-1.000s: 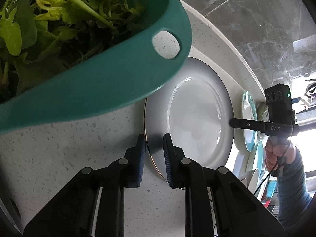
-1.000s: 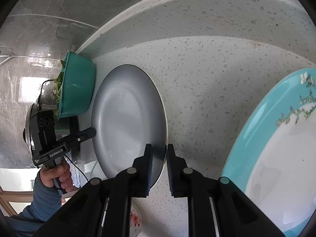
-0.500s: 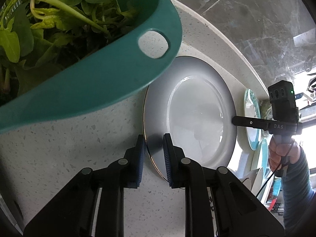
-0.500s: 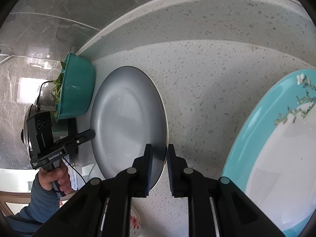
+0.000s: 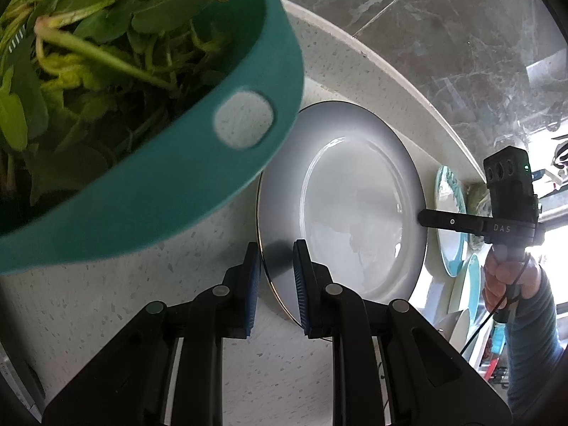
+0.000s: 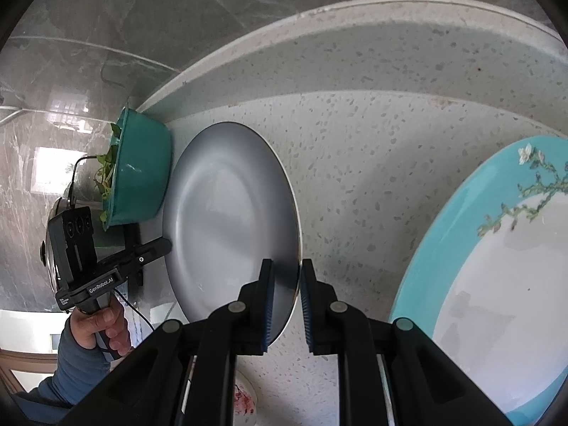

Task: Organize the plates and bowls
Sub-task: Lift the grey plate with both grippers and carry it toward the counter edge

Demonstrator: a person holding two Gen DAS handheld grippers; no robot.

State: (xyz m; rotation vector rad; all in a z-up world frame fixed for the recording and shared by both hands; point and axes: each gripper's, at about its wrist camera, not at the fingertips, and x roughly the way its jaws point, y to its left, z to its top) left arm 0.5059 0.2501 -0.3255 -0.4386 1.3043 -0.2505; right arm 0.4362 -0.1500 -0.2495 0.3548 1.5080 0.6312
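A grey plate with a thin gold rim point(image 5: 348, 206) point(image 6: 227, 220) lies over the speckled counter, held at both sides. My left gripper point(image 5: 276, 259) is shut on the plate's rim on the side near the teal bowl, and appears across the plate in the right wrist view point(image 6: 167, 246). Clamped on the opposite rim is my right gripper point(image 6: 287, 266), whose tip shows in the left wrist view point(image 5: 422, 218). Each gripper is held by a hand in a blue-grey sleeve.
A teal bowl of leafy greens point(image 5: 159, 184) point(image 6: 142, 177) stands close beside the grey plate. A turquoise floral plate point(image 6: 461, 230) point(image 5: 449, 213) lies on the other side. More dishes point(image 5: 472, 284) sit past it. A raised counter ledge point(image 6: 355, 35) meets the marble wall.
In the left wrist view the teal bowl has shifted up and left, showing more of its greens. Both grippers keep their hold on the grey plate.
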